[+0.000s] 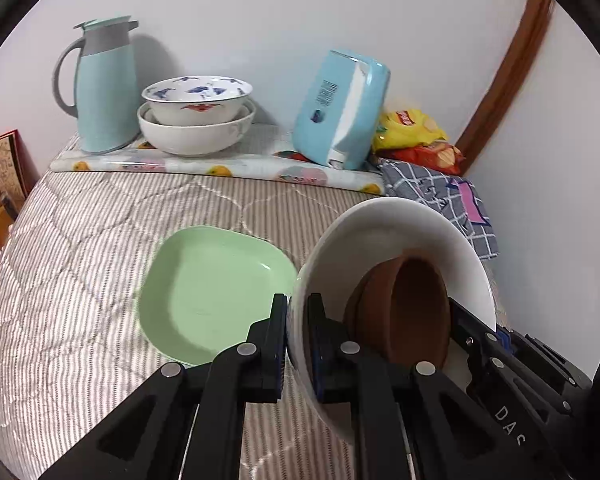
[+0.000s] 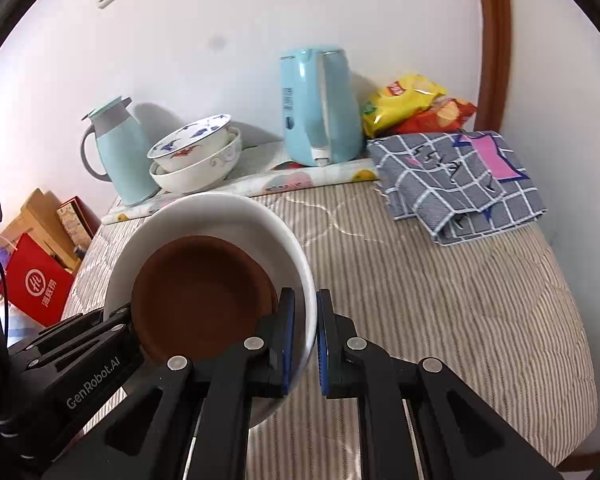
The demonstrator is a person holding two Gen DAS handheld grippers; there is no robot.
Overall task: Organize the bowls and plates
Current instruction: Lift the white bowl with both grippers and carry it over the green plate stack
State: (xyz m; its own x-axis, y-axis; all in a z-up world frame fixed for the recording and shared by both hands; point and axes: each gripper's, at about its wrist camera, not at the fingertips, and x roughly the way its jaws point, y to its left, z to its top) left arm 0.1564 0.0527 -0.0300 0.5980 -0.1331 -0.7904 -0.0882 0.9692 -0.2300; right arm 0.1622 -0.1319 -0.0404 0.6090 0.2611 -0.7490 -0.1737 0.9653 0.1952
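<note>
1. Both sides are clamped on the big white ceramic bowl (image 1: pixel 384 236): left hand-held gripper (image 1: pixel 296 340) pinches its left rim, right hand-held gripper (image 2: pixel 305 340) pinches the opposite rim, so it hangs in the air above the striped quilted bed (image 2: pixel 440 300).
2. A small brown clay bowl (image 2: pixel 200 292) sits loose inside the white bowl, which is tipped, so level it or the brown one may slide.
3. The pale green squarish plate (image 1: pixel 216 292) lies on the bed just left of the white bowl.
4. My guess: keep both grippers moving in step.
</note>
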